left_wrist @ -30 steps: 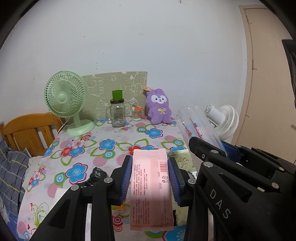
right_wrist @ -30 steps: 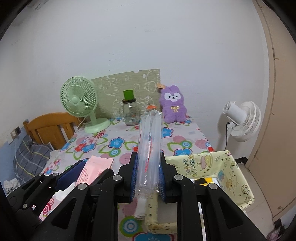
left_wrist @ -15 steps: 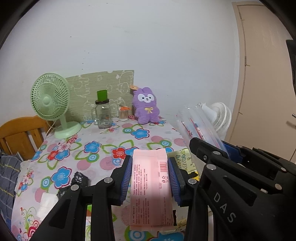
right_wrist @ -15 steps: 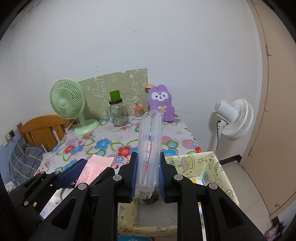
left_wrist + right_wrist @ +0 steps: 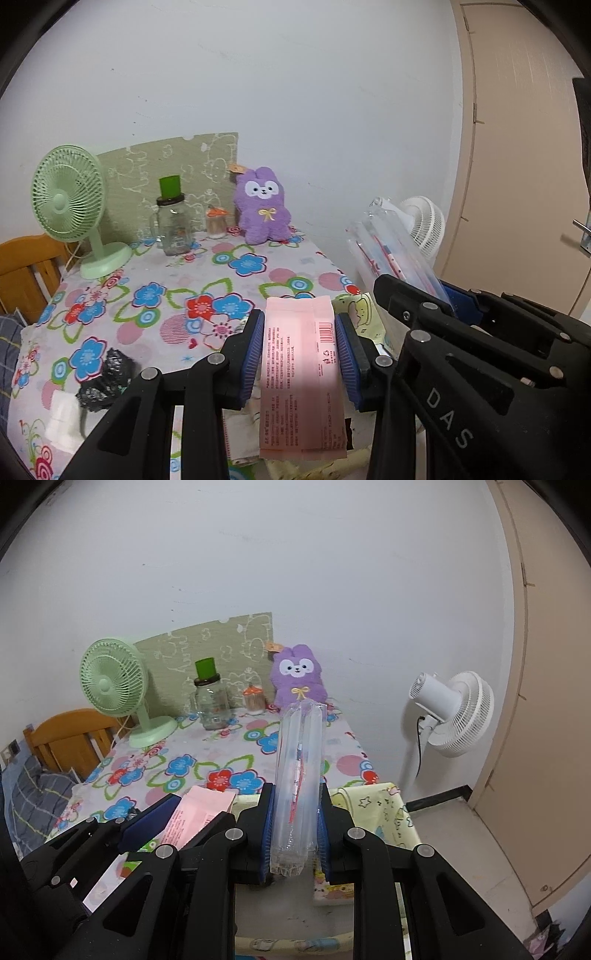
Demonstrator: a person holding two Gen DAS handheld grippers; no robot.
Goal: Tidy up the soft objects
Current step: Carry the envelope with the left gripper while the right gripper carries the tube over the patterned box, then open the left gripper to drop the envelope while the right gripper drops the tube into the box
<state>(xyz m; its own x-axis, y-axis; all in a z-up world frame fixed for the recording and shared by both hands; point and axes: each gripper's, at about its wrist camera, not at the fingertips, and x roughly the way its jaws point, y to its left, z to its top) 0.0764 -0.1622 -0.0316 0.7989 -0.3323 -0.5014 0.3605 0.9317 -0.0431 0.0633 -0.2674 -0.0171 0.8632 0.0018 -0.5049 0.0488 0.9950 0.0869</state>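
Left wrist view: left hand-held gripper (image 5: 300, 354) is closed narrow on a pink packet (image 5: 301, 373), blue pads pressing both long edges, packet pointing toward 12 o'clock over the near edge of the counter (image 5: 155, 295) with its flowered cloth. At 3 o'clock the right hand-held gripper (image 5: 443, 295) shows with a clear plastic pack (image 5: 388, 251) sticking up toward 11 o'clock. On the counter: green fan (image 5: 70, 206) at 10 o'clock, glass jar (image 5: 171, 225) with green lid, purple plush bunny (image 5: 263, 206) at 12 o'clock against the wall, black crumpled thing (image 5: 107, 376) at 8 o'clock near the edge. Right wrist view: right hand-held gripper (image 5: 295, 830) is nearly shut, clamped on the clear plastic pack (image 5: 299, 775), held upright between the pads. Below it, a yellow cartoon-print fabric bin (image 5: 391, 812) stands beside the counter at 4 o'clock. White floor fan (image 5: 458, 716) at 2 o'clock.
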